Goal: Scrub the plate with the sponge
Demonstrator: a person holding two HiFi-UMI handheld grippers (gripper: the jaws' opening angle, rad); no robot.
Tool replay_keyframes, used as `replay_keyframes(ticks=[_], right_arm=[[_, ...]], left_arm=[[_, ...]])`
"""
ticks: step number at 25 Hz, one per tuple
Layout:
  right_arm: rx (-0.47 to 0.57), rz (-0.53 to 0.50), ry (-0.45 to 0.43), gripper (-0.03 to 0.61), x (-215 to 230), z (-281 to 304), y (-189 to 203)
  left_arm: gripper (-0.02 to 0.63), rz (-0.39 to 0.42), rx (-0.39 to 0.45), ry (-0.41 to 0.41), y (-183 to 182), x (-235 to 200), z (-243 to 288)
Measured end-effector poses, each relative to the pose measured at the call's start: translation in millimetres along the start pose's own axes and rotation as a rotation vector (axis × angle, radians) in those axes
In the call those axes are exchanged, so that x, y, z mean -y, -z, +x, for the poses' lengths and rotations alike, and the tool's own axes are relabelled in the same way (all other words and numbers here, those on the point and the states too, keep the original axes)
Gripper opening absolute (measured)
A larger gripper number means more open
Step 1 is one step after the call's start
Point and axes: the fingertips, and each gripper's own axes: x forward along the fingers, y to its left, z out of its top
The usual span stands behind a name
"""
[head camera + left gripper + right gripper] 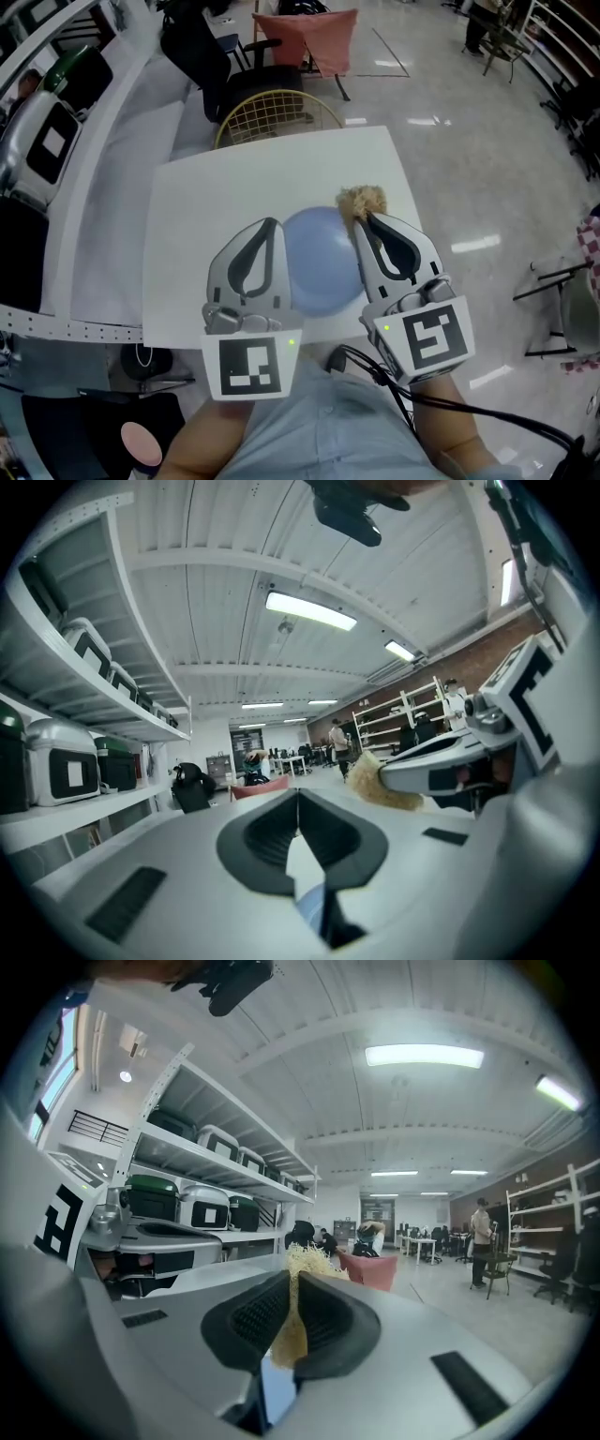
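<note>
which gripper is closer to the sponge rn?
Right. The right gripper has its jaws shut on the sponge at the plate's far right edge. The left gripper sits at the plate's left edge, apart from the sponge.

Coarse, straw-like fibre in the sponge [362, 201], frayed and matt, pinched in the right claw [362, 221]. Smooth pale-grey plastic on that claw's shell, faint sheen; black ribbed, rubbery-looking pads [248, 1321] inside. Same plastic on the left claw [272, 224]. Between the two claws, a pale blue plate [319, 267], smooth, satin rather than glossy. Beneath both claws, a white table [206, 216], flat and matt. Out beyond the right claw, a hard glossy floor [469, 141] with bright lamp glare.
</note>
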Motion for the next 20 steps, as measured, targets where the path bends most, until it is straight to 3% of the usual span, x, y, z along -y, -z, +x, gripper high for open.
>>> replay_keyframes(ticks=[20], right_arm=[[0.038, -0.003, -0.023, 0.035, -3.2, -4.1, -1.7]], left_arm=[[0.015, -0.013, -0.018, 0.021, 2.2, 8.5, -1.2]])
